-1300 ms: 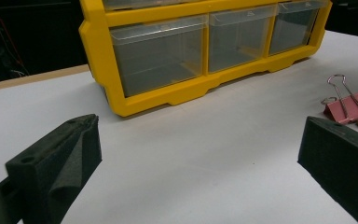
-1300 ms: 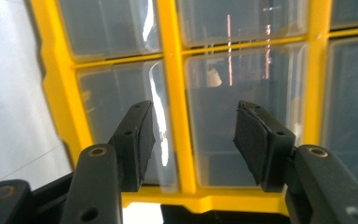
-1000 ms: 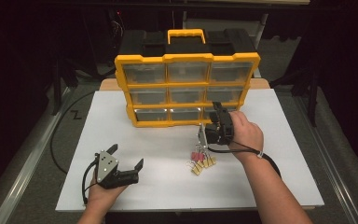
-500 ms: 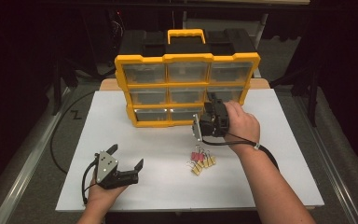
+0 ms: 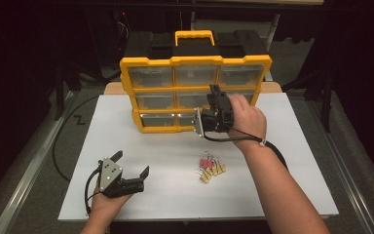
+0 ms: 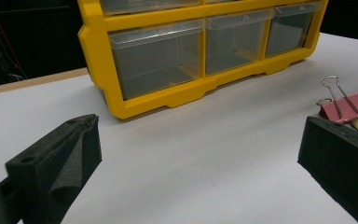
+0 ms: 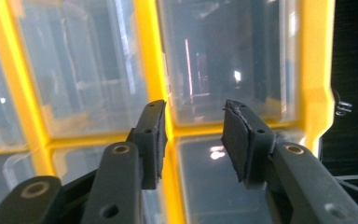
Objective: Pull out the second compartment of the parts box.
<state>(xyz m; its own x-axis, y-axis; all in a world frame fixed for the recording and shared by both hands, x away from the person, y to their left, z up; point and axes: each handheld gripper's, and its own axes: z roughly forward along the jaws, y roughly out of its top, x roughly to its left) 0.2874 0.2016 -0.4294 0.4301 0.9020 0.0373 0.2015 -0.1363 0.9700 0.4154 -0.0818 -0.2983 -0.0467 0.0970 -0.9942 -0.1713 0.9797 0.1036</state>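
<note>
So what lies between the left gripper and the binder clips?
Bare white table in the high view: nothing between the left gripper and the binder clips.

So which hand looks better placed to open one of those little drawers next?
The right. Its gripper is already up against the yellow organizer, jaws partly open and empty, having just been closing. The left gripper rests low on the white table, well short of the drawers.

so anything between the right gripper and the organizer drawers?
Nothing visible. The right gripper sits right up at the yellow organizer, jaws apart with nothing between them, having just been closing, aimed at a clear drawer. The binder clips lie on the table, off that path.
</note>
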